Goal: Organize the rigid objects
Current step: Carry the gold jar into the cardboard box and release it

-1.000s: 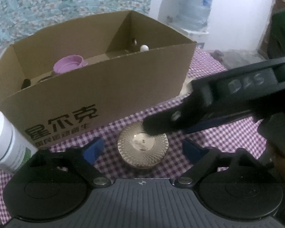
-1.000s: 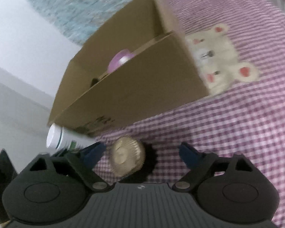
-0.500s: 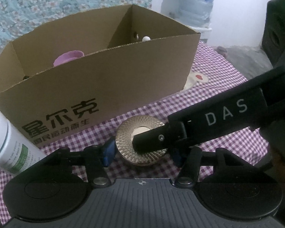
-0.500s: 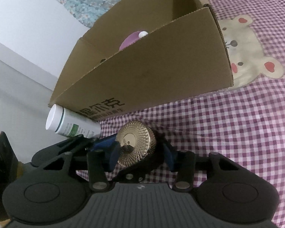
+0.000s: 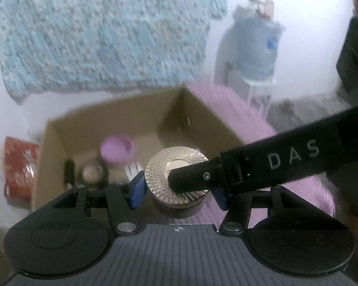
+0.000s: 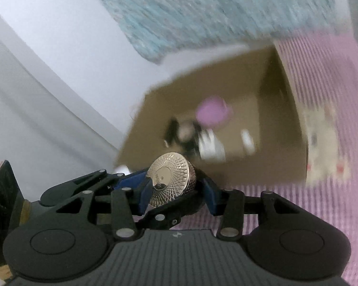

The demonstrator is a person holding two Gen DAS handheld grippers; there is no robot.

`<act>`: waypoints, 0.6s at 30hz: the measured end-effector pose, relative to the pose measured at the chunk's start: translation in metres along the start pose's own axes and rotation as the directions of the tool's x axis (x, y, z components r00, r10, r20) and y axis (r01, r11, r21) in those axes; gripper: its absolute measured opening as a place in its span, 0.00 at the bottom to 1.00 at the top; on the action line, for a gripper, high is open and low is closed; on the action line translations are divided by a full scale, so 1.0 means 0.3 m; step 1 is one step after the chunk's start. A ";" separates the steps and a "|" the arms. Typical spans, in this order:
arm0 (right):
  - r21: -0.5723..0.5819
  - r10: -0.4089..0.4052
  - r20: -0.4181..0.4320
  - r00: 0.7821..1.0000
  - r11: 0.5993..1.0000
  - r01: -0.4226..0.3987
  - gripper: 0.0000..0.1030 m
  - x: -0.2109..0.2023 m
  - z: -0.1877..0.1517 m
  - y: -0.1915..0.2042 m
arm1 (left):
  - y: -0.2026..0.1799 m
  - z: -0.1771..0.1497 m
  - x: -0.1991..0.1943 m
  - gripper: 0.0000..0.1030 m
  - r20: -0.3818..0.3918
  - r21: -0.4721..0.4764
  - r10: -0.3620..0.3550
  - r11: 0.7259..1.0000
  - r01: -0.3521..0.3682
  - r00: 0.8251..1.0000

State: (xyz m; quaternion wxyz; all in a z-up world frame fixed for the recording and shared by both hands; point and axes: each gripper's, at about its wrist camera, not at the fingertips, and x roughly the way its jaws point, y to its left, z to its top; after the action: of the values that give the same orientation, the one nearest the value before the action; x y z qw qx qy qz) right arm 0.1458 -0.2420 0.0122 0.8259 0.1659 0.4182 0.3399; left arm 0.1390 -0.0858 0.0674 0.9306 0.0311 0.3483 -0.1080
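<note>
A round jar with a gold patterned lid (image 5: 164, 169) hangs above the pink checked cloth (image 5: 305, 190), just in front of the open cardboard box (image 5: 112, 116). My left gripper (image 5: 179, 191) is shut on the jar's sides with its blue pads. The right gripper's black finger (image 5: 269, 166) lies across the lid. In the right wrist view the jar (image 6: 169, 174) is tilted, and my right gripper (image 6: 176, 190) is shut on it, one pad on the lid and one behind the base. The box (image 6: 226, 76) lies beyond, blurred.
The box holds a pink cup (image 5: 117, 150) and several small dark and white items. A white bottle's end (image 6: 121, 168) shows by the box's near corner. A red bag (image 5: 19, 166) sits left of the box, and a water jug (image 5: 257, 47) stands behind.
Both grippers closed on the gold-lidded jar and lifted it off the cloth. The views now look down into the box from higher up.
</note>
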 end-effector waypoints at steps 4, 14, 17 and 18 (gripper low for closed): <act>-0.055 0.007 0.026 1.000 0.998 -0.005 0.48 0.003 0.178 -0.001 | 0.016 0.152 0.081 0.55 0.015 -0.055 0.028 0.998 -0.027 0.999; -0.098 -0.089 -0.165 0.982 0.992 0.073 0.49 0.337 0.488 -0.200 | 0.149 0.269 0.458 0.55 -0.141 -0.292 -0.032 0.956 -0.011 0.989; -0.139 -0.124 -0.205 0.971 0.986 0.096 0.48 0.418 0.515 -0.240 | 0.172 0.269 0.525 0.55 -0.163 -0.328 -0.043 0.944 -0.014 0.986; -0.153 -0.132 -0.222 0.966 0.983 0.099 0.48 0.443 0.523 -0.254 | 0.172 0.266 0.542 0.55 -0.174 -0.338 -0.044 0.941 -0.017 0.984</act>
State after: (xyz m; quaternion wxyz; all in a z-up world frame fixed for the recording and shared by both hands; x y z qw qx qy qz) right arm 0.3599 -0.2018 -0.0138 0.7996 0.0421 0.4954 0.3367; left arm 0.3211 -0.0753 0.0204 0.8864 -0.1218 0.4439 -0.0500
